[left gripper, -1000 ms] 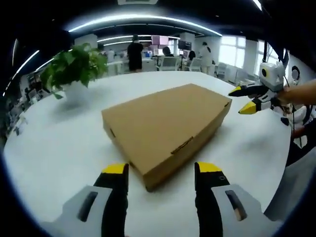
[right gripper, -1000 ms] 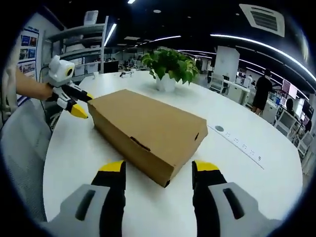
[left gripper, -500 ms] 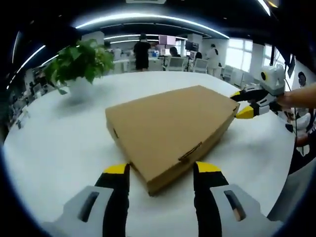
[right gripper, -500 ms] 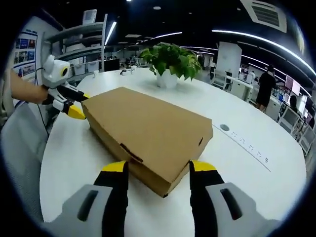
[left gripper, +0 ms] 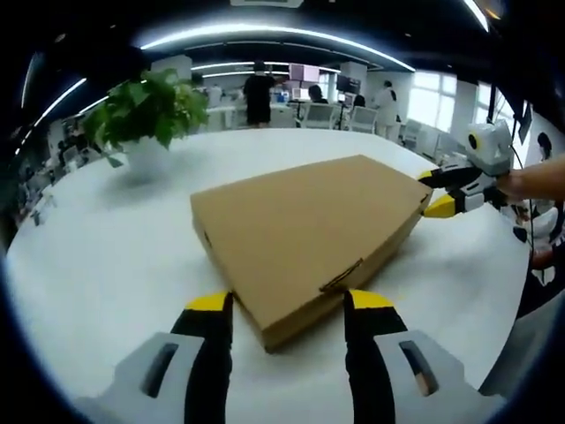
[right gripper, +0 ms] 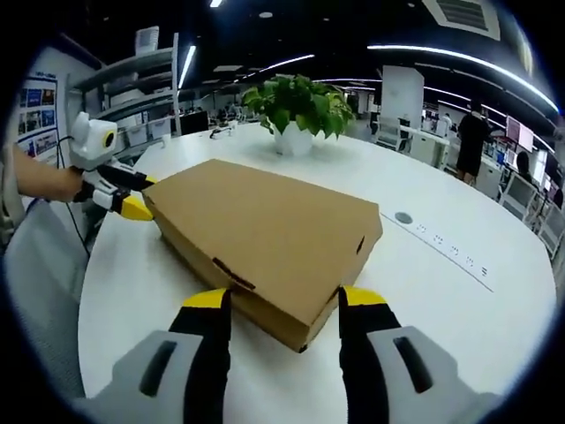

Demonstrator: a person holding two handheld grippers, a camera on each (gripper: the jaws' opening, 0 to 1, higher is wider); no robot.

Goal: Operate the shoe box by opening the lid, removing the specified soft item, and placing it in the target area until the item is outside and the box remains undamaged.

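Left gripper view shows the closed cardboard shoe box (left gripper: 305, 234) lying flat on the white tabletop (left gripper: 97, 256), one corner between the spread fingers of the left gripper (left gripper: 287, 305). At the far corner the right gripper (left gripper: 439, 191) has its 2 yellow tips at the box edge; contact is hard to judge. Right gripper view puts its own open fingers (right gripper: 212, 300) astride a box corner. A potted plant (right gripper: 296, 110) stands behind. The lid hides whatever is inside the box.

Box (left gripper: 305, 234) on table (left gripper: 97, 247); plant (left gripper: 146, 110) behind; grippers at opposite corners.
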